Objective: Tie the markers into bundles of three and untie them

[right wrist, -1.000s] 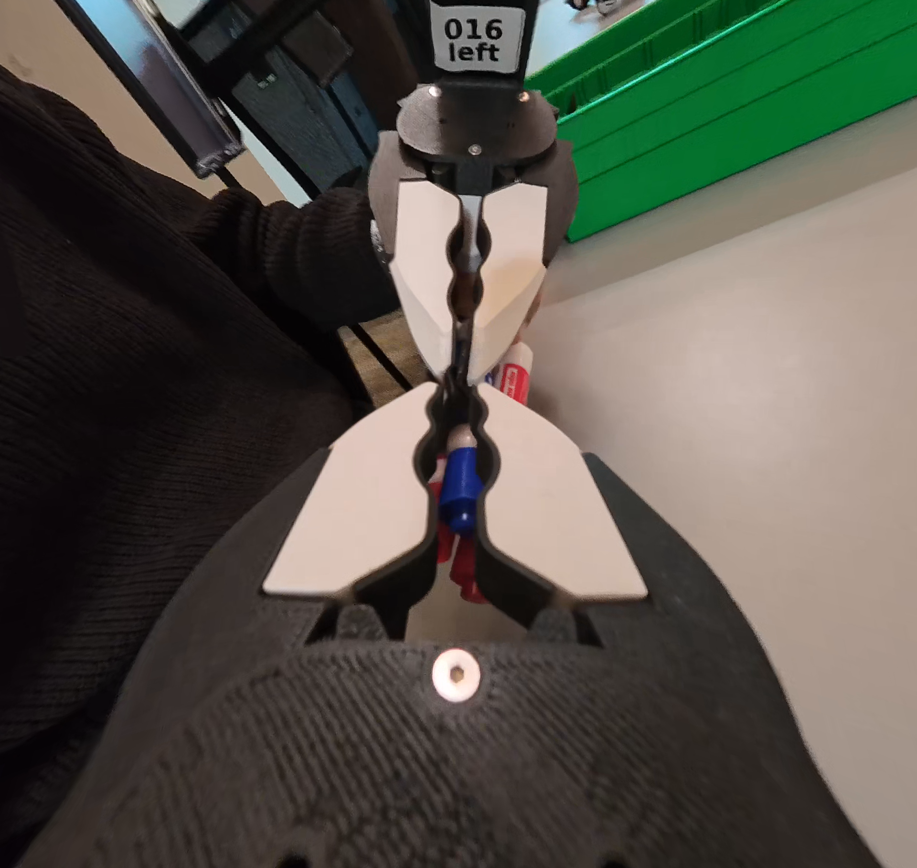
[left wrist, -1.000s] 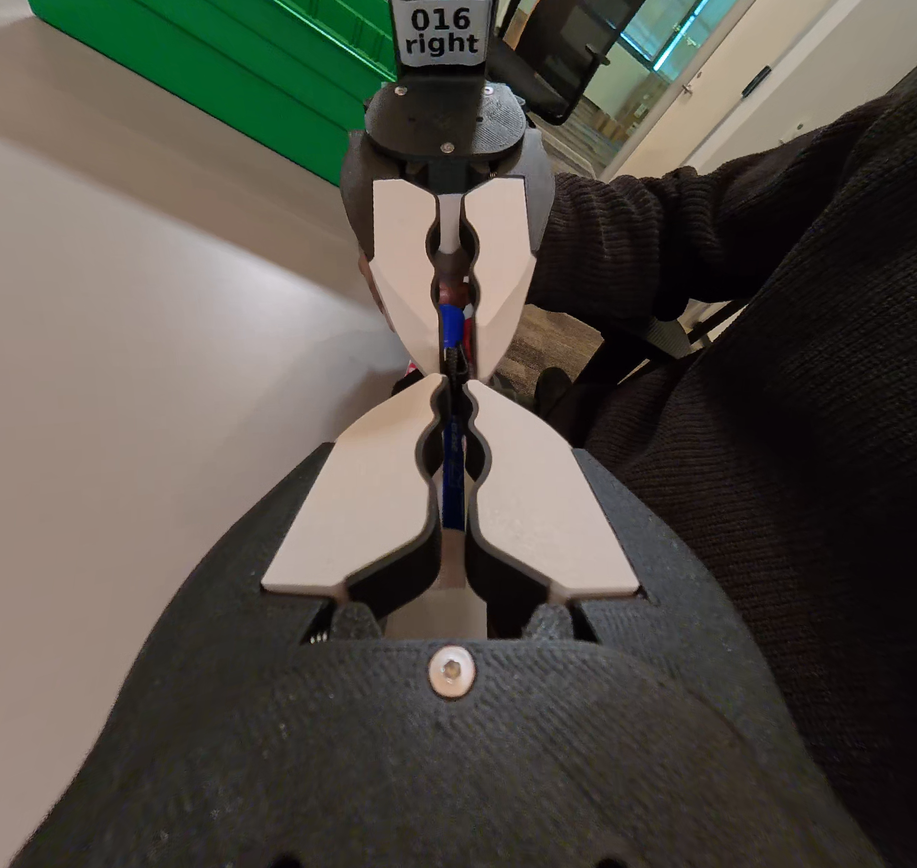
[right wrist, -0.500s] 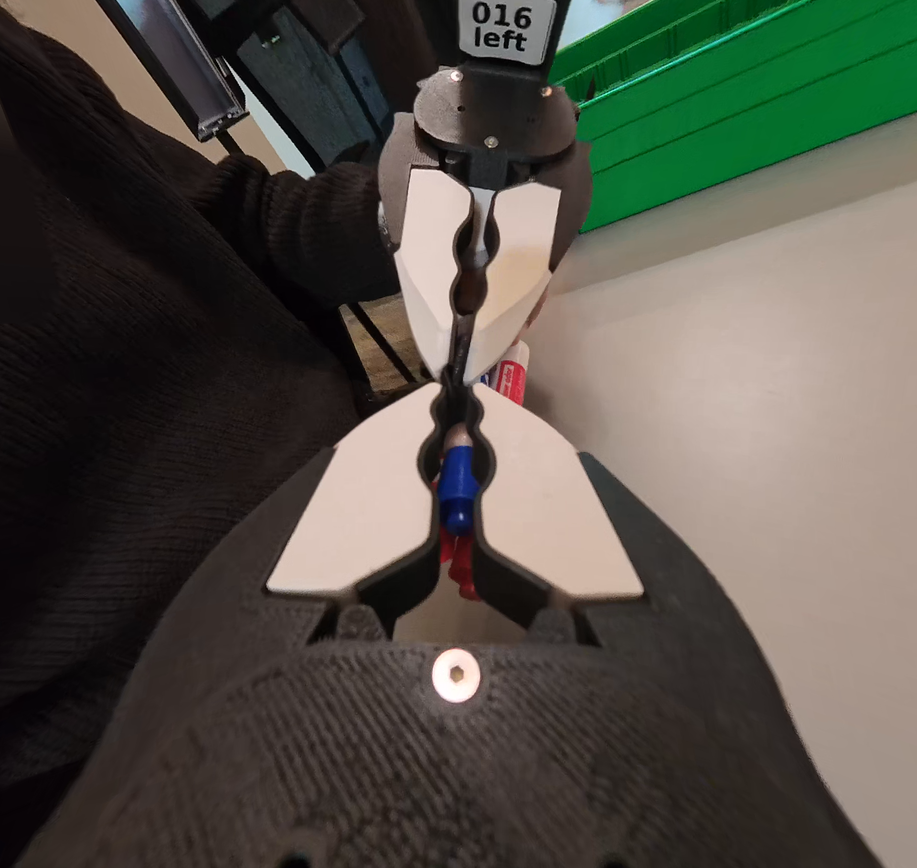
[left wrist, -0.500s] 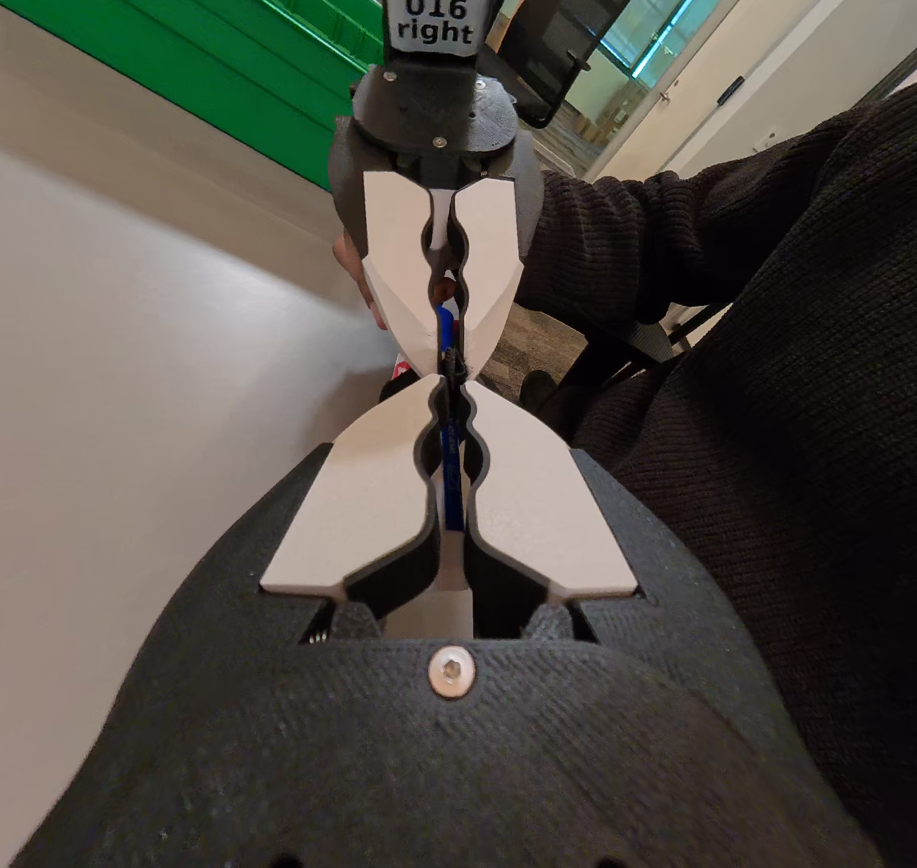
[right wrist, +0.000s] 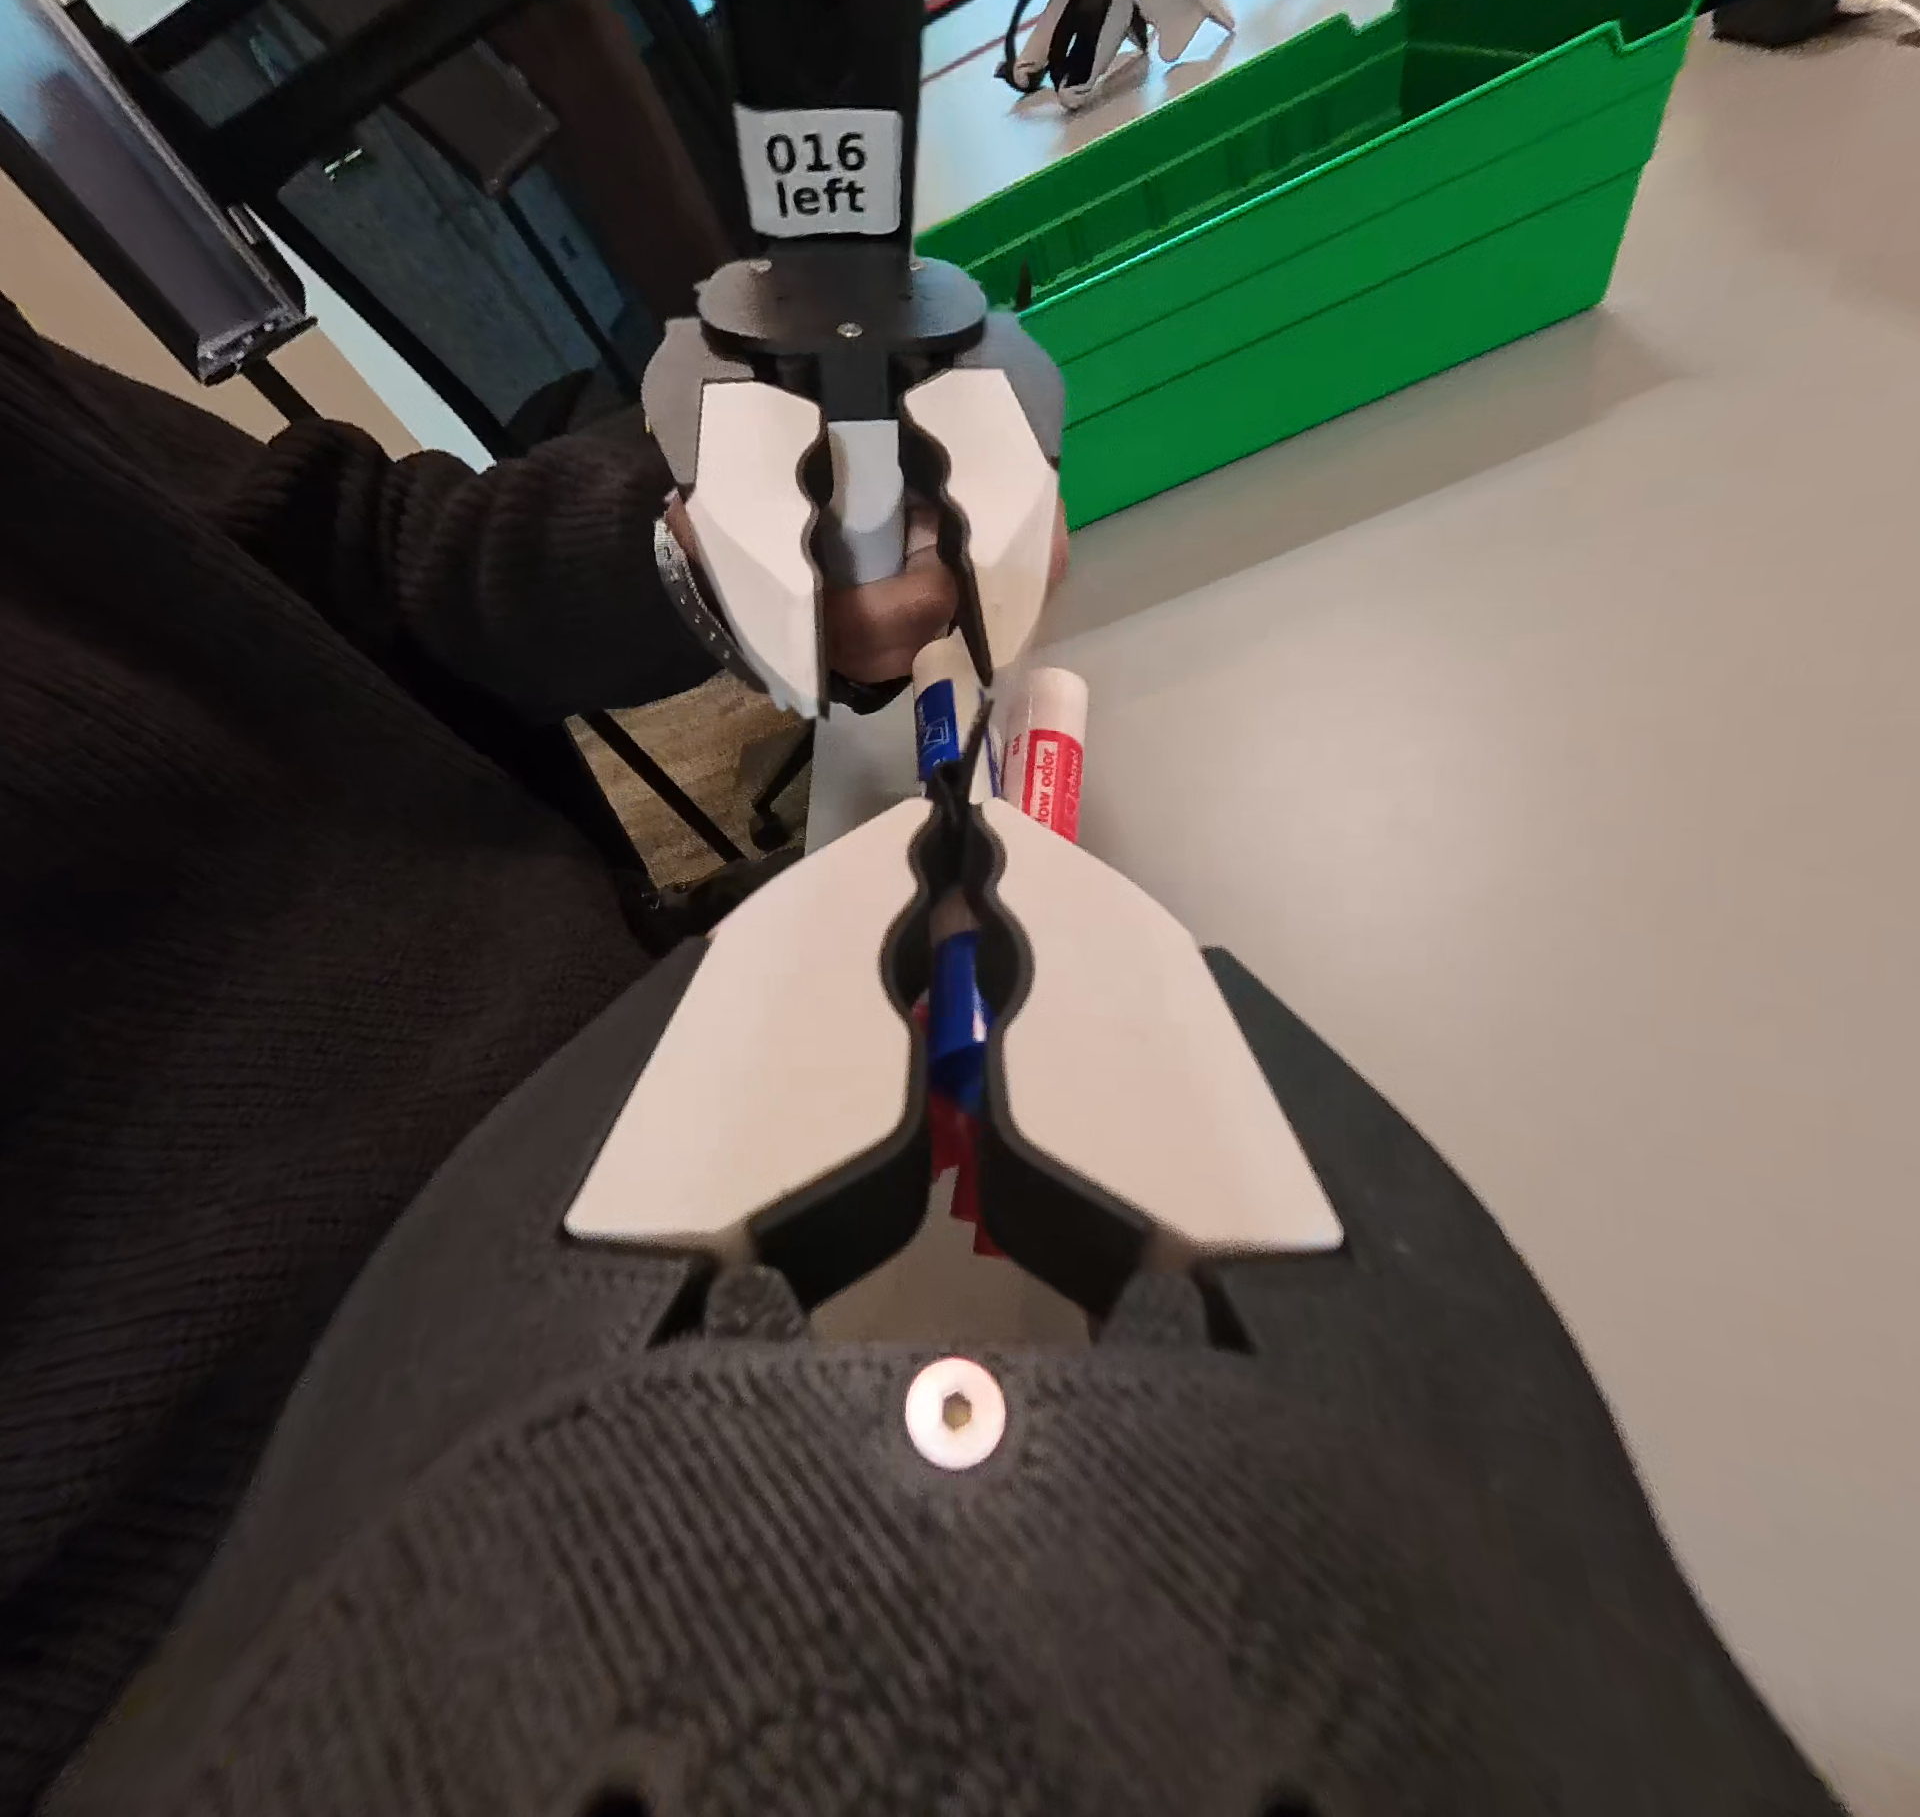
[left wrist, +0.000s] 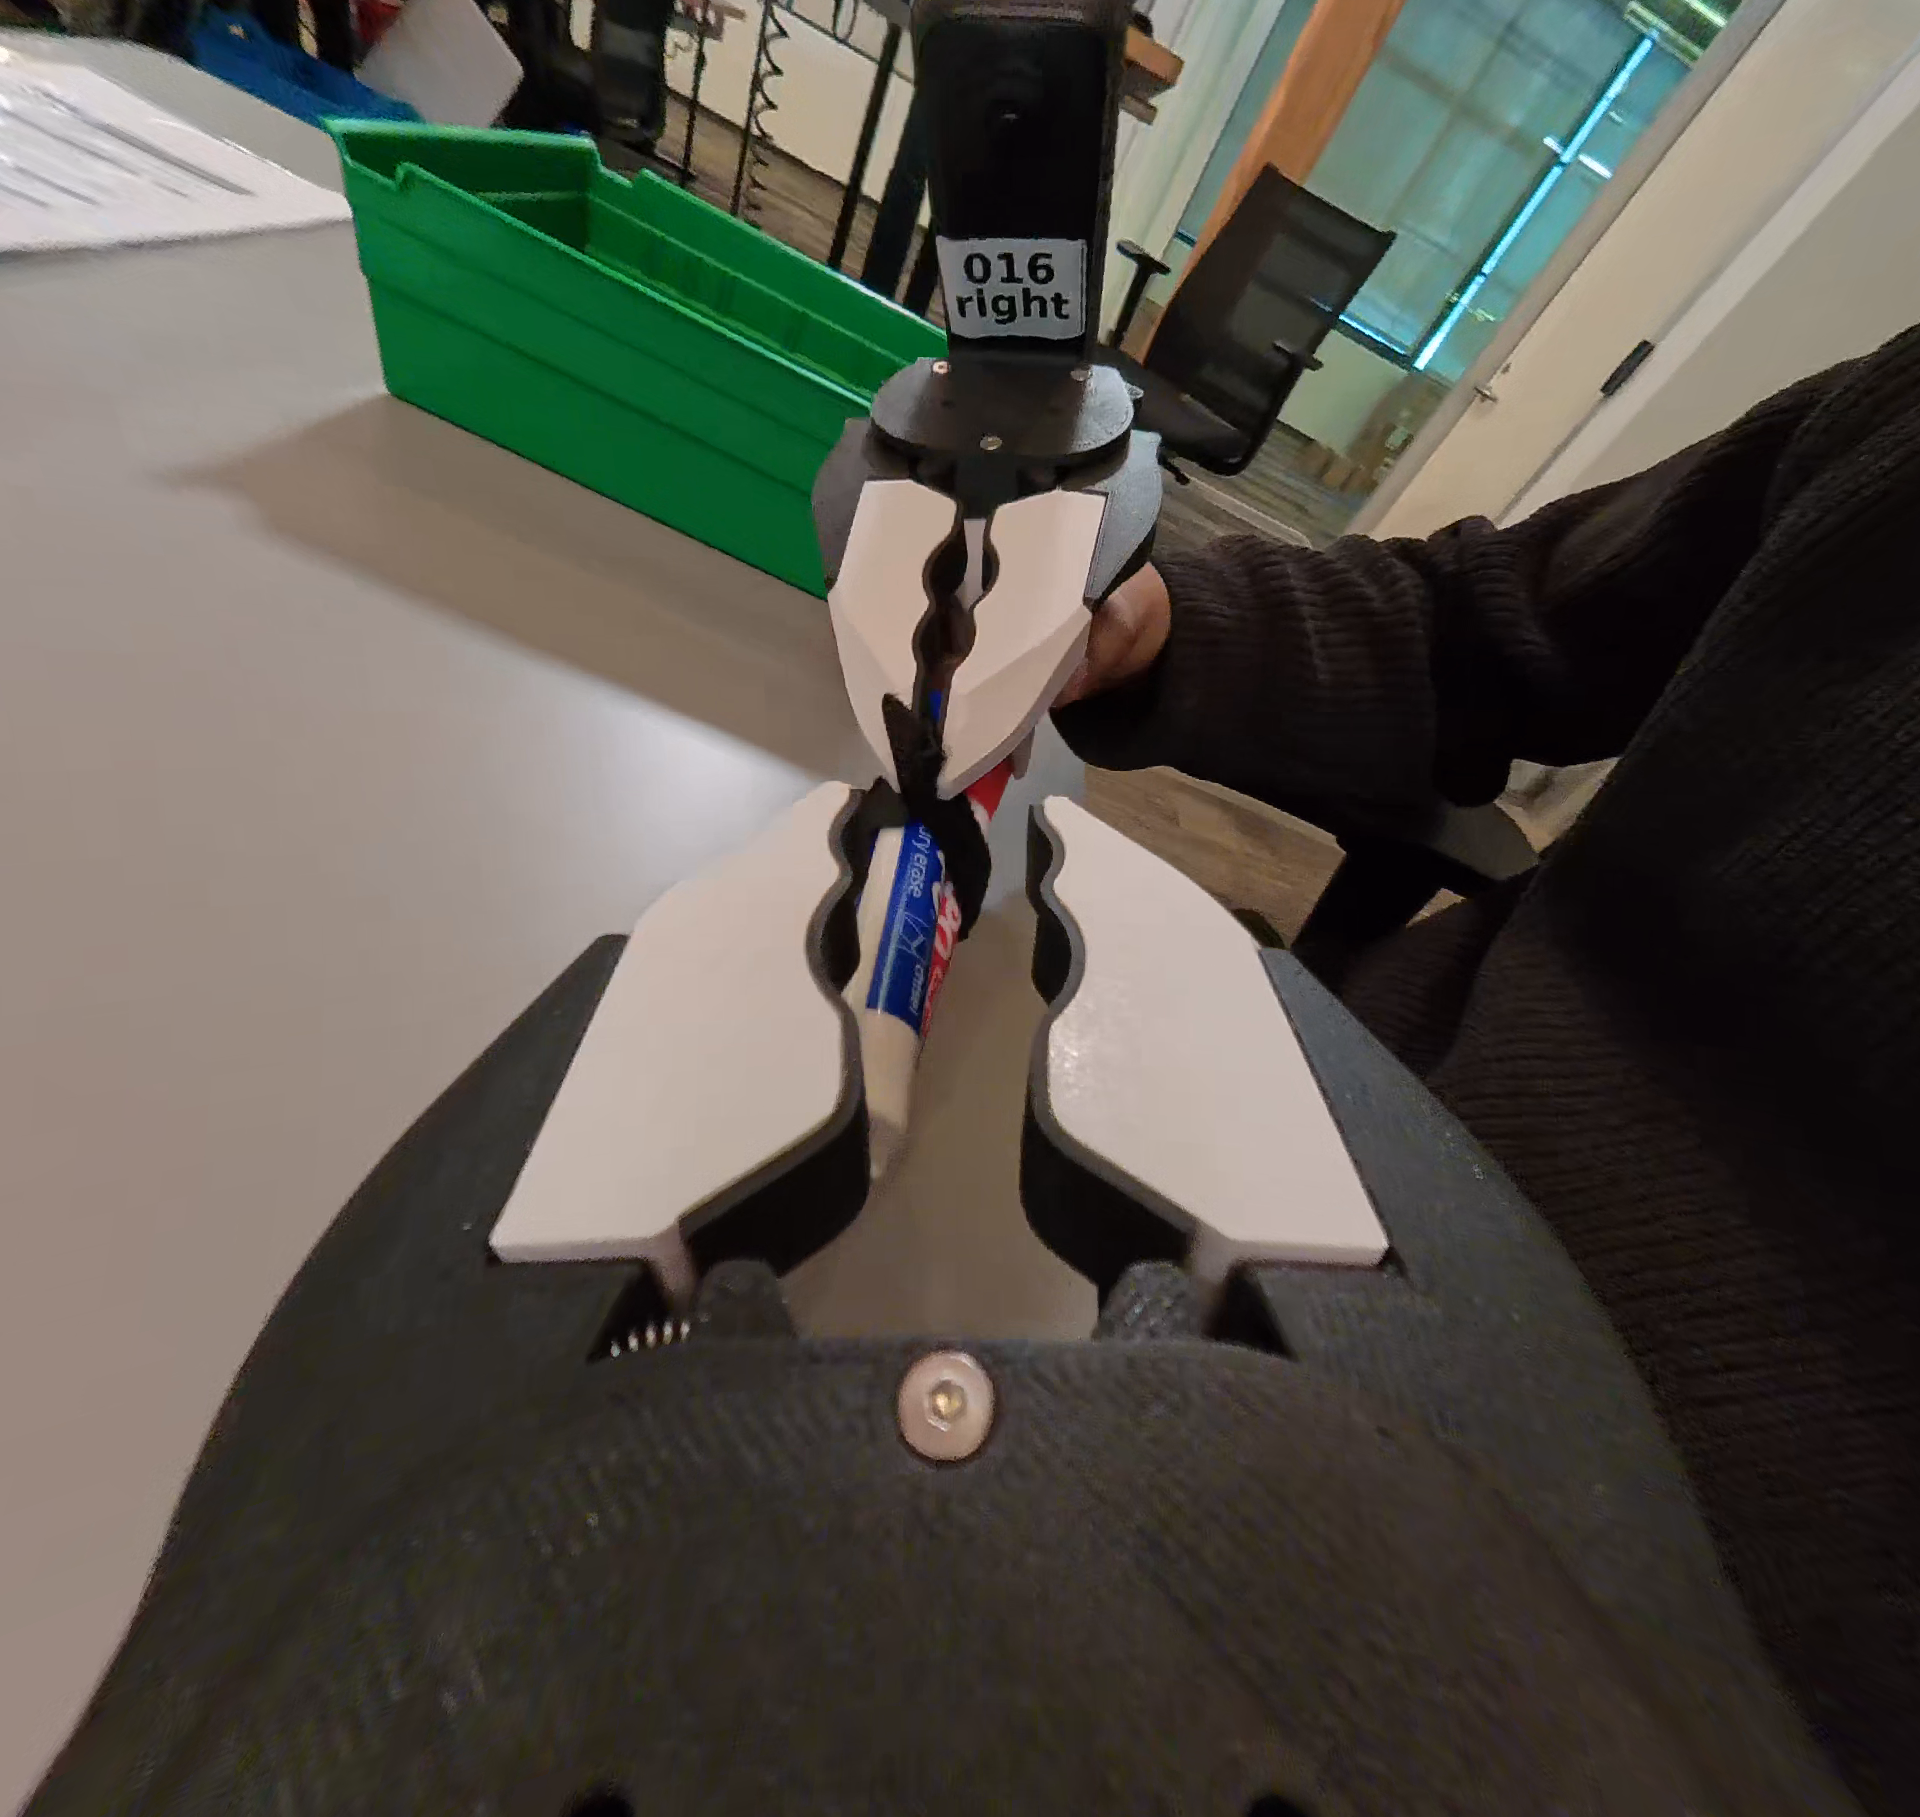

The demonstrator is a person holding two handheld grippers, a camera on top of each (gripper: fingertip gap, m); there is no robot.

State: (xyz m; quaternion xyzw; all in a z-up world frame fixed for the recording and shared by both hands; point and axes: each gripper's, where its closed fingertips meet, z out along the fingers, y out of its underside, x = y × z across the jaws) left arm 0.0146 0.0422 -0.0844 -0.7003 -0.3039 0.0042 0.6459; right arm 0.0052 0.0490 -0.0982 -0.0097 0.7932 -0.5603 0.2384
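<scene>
My right gripper (right wrist: 961,817) pinches the black band (left wrist: 925,780) bundling light, slippery markers (left wrist: 904,936); left gripper (left wrist: 935,817) gapes open.

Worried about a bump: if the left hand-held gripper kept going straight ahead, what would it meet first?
Probably the right hand-held gripper, facing it tip to tip and pinching the black band around the markers; depth is unclear.

A green bin (left wrist: 623,333) is seen on the grey table (left wrist: 260,728) at ten o'clock. A black chair (left wrist: 1257,323) is seen at one o'clock.
</scene>
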